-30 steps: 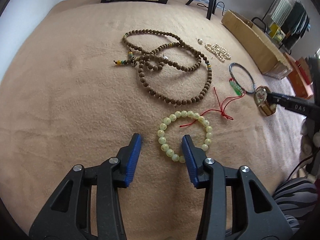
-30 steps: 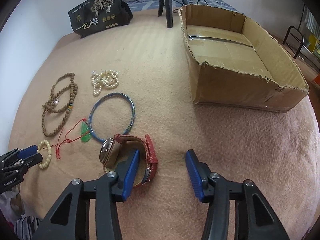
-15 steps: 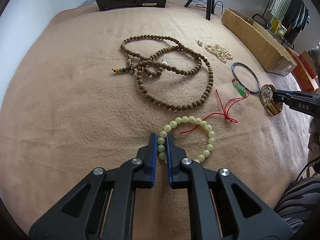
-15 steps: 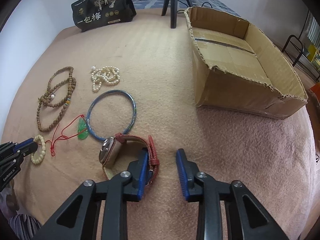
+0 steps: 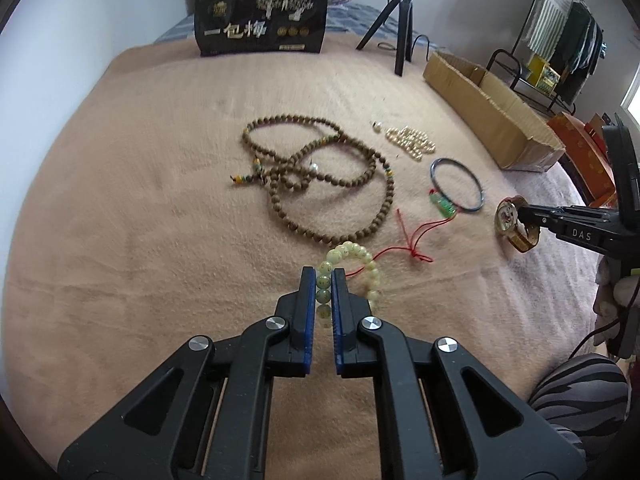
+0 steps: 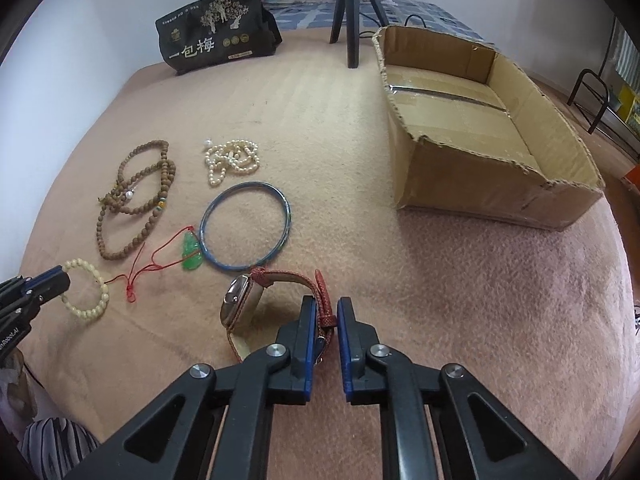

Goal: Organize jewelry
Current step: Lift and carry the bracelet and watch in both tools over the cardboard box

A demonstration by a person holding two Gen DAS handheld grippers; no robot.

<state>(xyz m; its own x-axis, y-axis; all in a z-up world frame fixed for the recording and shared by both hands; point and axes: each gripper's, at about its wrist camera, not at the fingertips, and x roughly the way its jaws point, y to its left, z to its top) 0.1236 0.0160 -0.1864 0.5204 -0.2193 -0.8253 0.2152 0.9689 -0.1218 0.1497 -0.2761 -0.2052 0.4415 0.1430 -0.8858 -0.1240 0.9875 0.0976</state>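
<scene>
Peach fleece blanket [image 6: 360,128] covers the bed and carries all the jewelry, spread out so each piece can be picked singly. Nearest on the left, the pale bead bracelet [image 5: 356,258] is pinched by a few beads between the fingers of the left gripper [image 5: 324,292], which are closed narrow on it; taking it by the rim lets the loop hang free, and it looks partly raised off the blanket. On the near right, the watch [image 6: 240,300] lies on its side and the right gripper [image 6: 325,320] has its fingers closed on the red strap [image 6: 323,300], the thinnest part to clamp, sparing the case. Further out lie the blue bangle [image 6: 286,216], a green pendant [image 6: 191,250] on a red cord touching the bangle's rim, the brown bead necklace [image 5: 380,216] in loose loops, and a heap of pearls [image 6: 232,158]. At the far right the open cardboard box [image 6: 480,196] stands empty, probably the place meant for the pieces. A black bag [image 6: 218,36] and a tripod [image 6: 352,12] stand at the far edge.
</scene>
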